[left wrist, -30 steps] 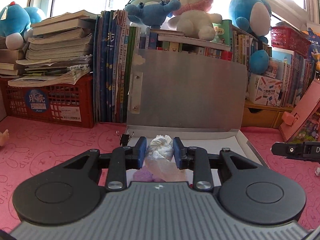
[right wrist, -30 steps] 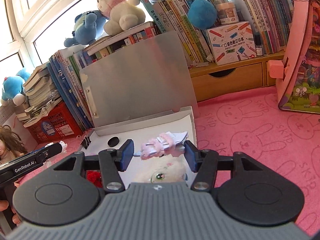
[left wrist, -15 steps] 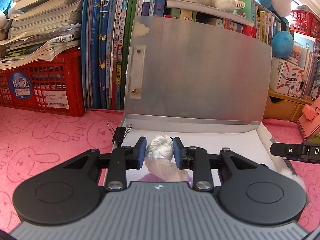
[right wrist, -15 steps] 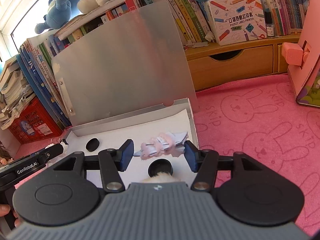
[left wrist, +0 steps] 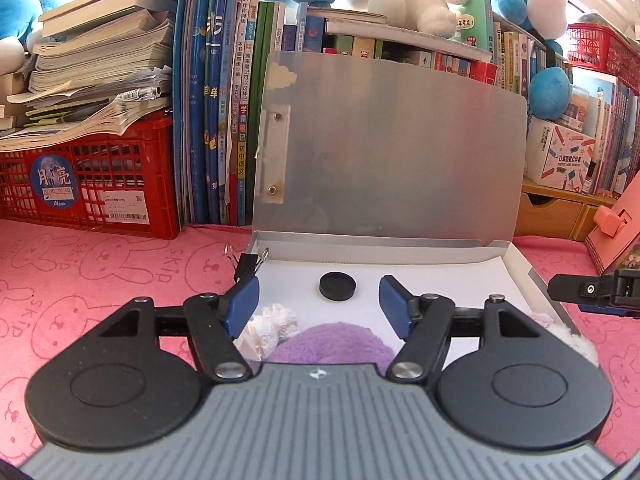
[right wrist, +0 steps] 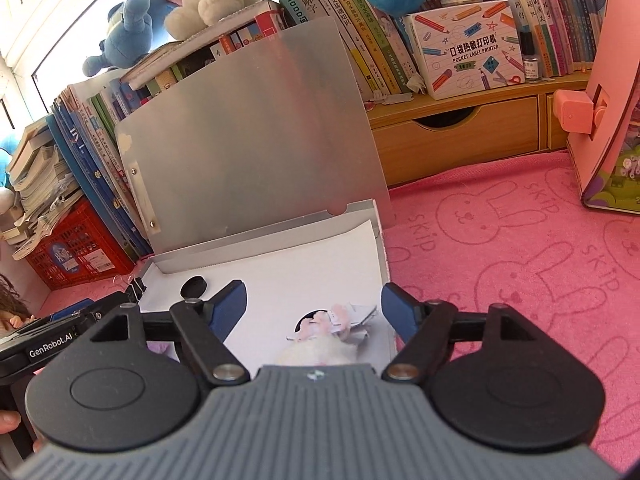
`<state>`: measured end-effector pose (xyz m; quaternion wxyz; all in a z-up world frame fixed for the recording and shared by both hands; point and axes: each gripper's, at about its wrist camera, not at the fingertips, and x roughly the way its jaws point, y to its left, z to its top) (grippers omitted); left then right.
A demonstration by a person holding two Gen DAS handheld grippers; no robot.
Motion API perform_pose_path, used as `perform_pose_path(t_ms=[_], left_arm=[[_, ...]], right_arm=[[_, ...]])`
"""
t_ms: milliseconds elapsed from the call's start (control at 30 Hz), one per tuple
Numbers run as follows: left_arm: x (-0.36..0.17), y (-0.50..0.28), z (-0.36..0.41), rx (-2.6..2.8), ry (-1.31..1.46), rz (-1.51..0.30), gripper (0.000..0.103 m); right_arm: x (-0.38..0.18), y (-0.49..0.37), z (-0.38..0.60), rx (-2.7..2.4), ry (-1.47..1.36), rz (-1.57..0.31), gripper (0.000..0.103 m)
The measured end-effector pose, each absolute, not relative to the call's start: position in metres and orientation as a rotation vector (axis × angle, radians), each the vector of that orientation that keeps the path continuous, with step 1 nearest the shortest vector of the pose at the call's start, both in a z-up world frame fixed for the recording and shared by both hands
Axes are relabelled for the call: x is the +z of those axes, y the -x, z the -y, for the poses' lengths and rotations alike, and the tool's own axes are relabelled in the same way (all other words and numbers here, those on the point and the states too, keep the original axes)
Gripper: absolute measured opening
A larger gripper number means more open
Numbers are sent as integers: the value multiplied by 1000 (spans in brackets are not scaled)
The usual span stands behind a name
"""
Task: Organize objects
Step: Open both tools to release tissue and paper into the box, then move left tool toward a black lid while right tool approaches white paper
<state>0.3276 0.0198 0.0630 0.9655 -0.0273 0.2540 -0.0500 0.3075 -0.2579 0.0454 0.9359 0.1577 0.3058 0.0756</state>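
Now both claws stand open over the tray, each having just let go. At the bottom centre of the left view, the left gripper (left wrist: 319, 304) has just spread its jaws; nothing sits between the pads, and the white wad (left wrist: 267, 330) lies below, by the left pad, against the purple plush (left wrist: 332, 344). In the right view, the right gripper (right wrist: 313, 308) has likewise been opening and holds nothing; the pink clip (right wrist: 334, 320) rests on the white plush (right wrist: 320, 350) under the jaws, partly over a black disc (right wrist: 308, 317).

Farther up, a black cap (left wrist: 337, 286) lies on the tray (left wrist: 440, 280) floor at mid frame, with a binder clip (left wrist: 248, 266) on the tray's left rim. Behind, the lid (left wrist: 400, 152) stands upright against the books (left wrist: 224, 120).

Risks, as I judge them: the wad is light and close to the left pad, so lifting away carelessly could drag it out. The pink clip perches on soft plush near the tray's right edge and could slide off if nudged. The lid leans only on books; a bump could drop it onto the grippers.
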Motion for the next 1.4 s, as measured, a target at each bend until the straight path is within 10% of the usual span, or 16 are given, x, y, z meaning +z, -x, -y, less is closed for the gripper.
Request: perform_pose_path(t_ms=[1400], left_arm=[[64,-121,-32,-115,21,-460,91]], right_arm=[[46,-108,289,75,-124,-515,90]])
